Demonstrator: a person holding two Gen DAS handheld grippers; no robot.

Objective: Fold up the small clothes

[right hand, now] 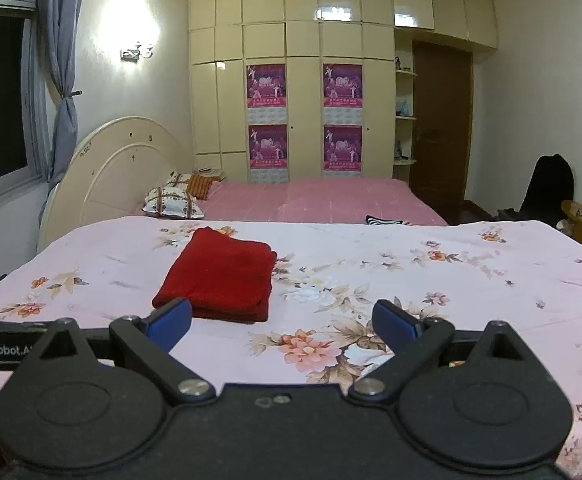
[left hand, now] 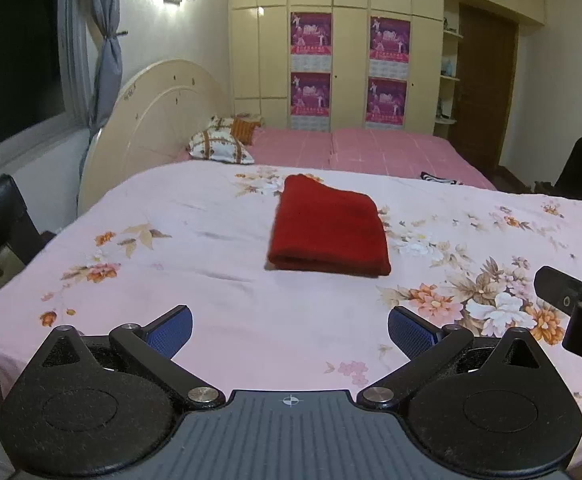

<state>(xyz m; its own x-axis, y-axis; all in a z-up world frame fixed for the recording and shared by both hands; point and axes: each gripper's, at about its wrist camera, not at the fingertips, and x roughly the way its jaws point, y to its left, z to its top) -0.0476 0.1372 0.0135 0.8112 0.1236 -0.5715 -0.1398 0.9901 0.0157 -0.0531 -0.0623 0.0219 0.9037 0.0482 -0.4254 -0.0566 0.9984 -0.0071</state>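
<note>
Bedroom, floral sheet [left hand: 211,320] covering work surface; red cloth [left hand: 327,230] lying folded at centre, clear of both tools; we are holding left gripper [left hand: 290,332] and right gripper [right hand: 282,326] with fingers spread, nothing between; fold looking complete; next move likely calling for fresh garment.

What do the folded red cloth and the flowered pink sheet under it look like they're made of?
The folded red cloth looks like thick knit or fleece: matte, fuzzy surface, plump rounded fold edges. The flowered pink sheet looks like thin woven cotton or a blend: smooth, printed, lying flat with fine creases. Neither fibre can be told for certain.
</note>
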